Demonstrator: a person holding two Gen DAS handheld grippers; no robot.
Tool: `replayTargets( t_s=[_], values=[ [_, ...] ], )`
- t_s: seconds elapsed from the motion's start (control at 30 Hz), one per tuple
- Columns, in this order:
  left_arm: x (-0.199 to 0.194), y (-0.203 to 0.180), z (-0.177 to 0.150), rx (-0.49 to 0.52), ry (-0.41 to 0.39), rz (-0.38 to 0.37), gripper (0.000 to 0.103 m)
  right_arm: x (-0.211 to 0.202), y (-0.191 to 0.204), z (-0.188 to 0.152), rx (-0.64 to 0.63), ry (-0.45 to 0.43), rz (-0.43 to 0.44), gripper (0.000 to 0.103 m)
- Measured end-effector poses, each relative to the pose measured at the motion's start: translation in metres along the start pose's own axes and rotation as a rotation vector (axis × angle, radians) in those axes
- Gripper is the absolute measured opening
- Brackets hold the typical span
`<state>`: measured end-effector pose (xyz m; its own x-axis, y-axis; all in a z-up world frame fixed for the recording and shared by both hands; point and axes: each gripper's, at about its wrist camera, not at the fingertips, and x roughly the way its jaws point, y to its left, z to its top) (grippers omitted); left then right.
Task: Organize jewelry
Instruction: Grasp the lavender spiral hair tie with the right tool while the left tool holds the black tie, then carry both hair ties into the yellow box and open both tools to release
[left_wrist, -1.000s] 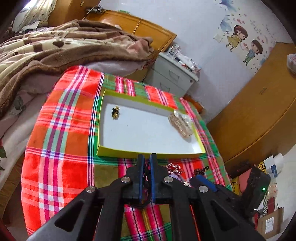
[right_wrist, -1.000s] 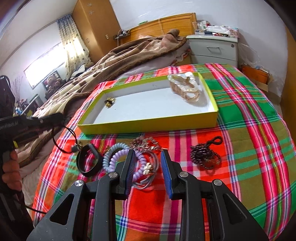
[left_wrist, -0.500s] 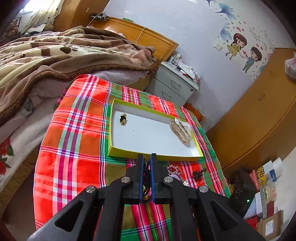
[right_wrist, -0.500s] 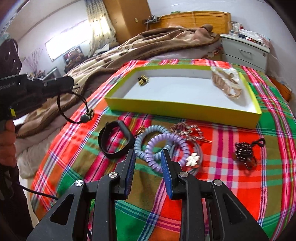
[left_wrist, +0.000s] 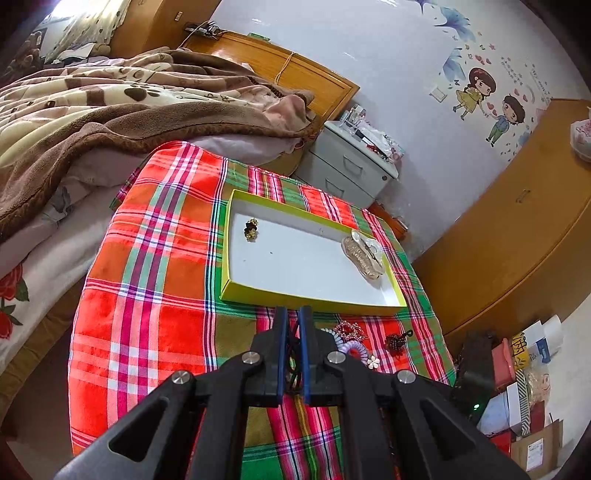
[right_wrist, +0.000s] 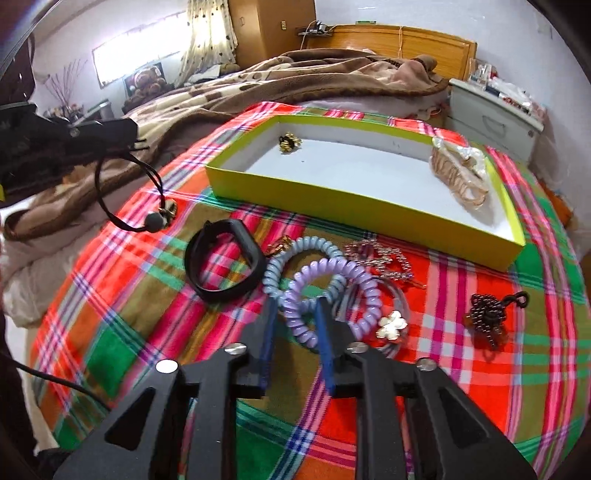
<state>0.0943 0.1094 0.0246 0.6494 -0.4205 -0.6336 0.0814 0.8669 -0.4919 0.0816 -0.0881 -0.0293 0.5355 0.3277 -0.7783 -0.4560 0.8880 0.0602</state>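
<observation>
The left gripper (left_wrist: 291, 317) was clamped on a black cord (right_wrist: 110, 192) with a bead, hanging over the plaid cloth (right_wrist: 461, 369). The right gripper (right_wrist: 295, 314) had just been closing, jaws pinching the purple coil hair tie (right_wrist: 332, 295) lying before the yellow tray (right_wrist: 369, 214)

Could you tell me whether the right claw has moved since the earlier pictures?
Yes. The right claw has come forward toward the yellow box, and its jaws have just been closing around the purple coil hair tie.
</observation>
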Motion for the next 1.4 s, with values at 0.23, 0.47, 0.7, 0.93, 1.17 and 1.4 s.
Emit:
replayTargets(
  t_s=[0.23,0.47,0.7,0.93,1.17,1.4],
  values=[
    [-0.002,-0.003,-0.001,0.002,0.001,-0.002,0.007,-0.007,-0.006,-0.003,0.025,-0.023,0.028,0.010],
    [-0.004,-0.006,0.000,0.007,0.002,-0.006,0.007,-0.028,-0.017,-0.002,0.099,-0.113,0.117,0.010],
    [-0.004,-0.015,0.006,0.023,0.000,-0.007,0.007,-0.041,-0.021,0.005,0.132,-0.180,0.167,0.010],
    [0.006,-0.020,0.019,0.029,0.013,-0.006,0.007,-0.052,-0.033,0.024,0.149,-0.215,0.148,0.010],
    [0.021,-0.027,0.039,0.044,0.020,-0.008,0.007,-0.048,-0.046,0.050,0.139,-0.223,0.119,0.010],
    [0.045,-0.030,0.061,0.058,0.040,-0.006,0.007,-0.025,-0.058,0.083,0.106,-0.194,0.084,0.010]
  ],
)
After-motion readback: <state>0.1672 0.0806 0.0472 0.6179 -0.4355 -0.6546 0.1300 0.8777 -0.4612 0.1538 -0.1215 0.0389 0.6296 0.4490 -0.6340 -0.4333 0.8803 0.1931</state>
